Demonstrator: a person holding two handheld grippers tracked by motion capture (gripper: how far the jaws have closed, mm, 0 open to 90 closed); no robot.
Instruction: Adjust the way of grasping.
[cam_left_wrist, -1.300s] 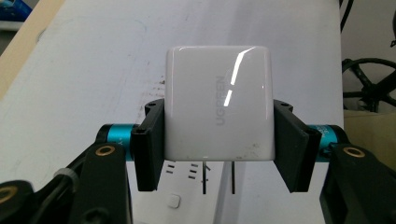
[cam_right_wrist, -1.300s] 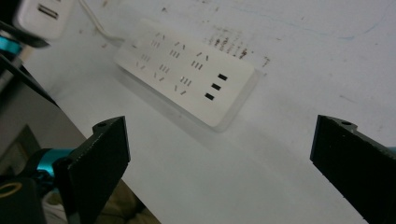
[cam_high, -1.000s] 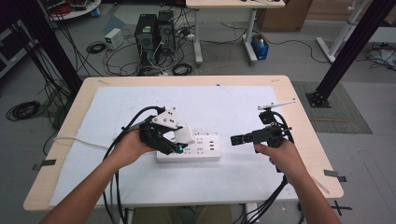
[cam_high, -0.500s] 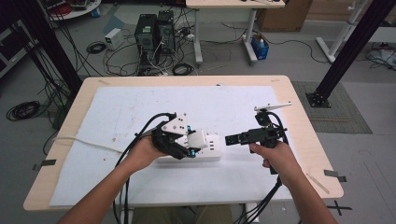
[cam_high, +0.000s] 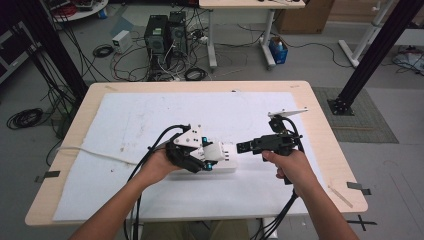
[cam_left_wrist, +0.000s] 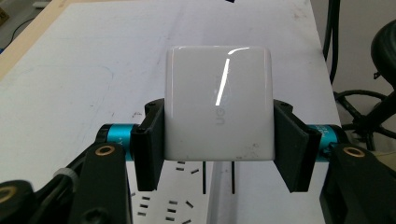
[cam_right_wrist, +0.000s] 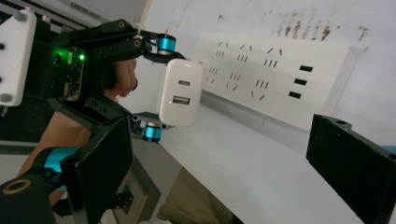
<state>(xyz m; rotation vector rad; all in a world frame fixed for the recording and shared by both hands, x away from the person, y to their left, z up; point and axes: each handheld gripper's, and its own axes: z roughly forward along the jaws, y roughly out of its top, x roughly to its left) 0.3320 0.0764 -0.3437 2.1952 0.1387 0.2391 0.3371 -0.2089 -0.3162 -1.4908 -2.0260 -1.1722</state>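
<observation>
My left gripper (cam_high: 212, 155) is shut on a white USB charger (cam_high: 216, 150), held just above a white power strip (cam_high: 226, 169) lying on the white mat. In the left gripper view the charger (cam_left_wrist: 219, 107) sits clamped between both jaws of the left gripper (cam_left_wrist: 219, 140), its two prongs pointing down at the power strip's sockets (cam_left_wrist: 187, 205). My right gripper (cam_high: 242, 147) hovers open just right of the strip. In the right gripper view the right gripper (cam_right_wrist: 224, 163) has its jaws wide apart, facing the charger (cam_right_wrist: 180, 93) and the strip (cam_right_wrist: 280, 79).
A white mat (cam_high: 150, 115) covers most of the wooden table (cam_high: 320, 115). A white cord (cam_high: 90, 152) trails off the strip to the left. Cables hang from both grippers over the near edge. Computers and wiring stand on the floor beyond the table.
My left gripper has carried the charger to the right along the power strip. The right gripper has shifted slightly left toward it.
</observation>
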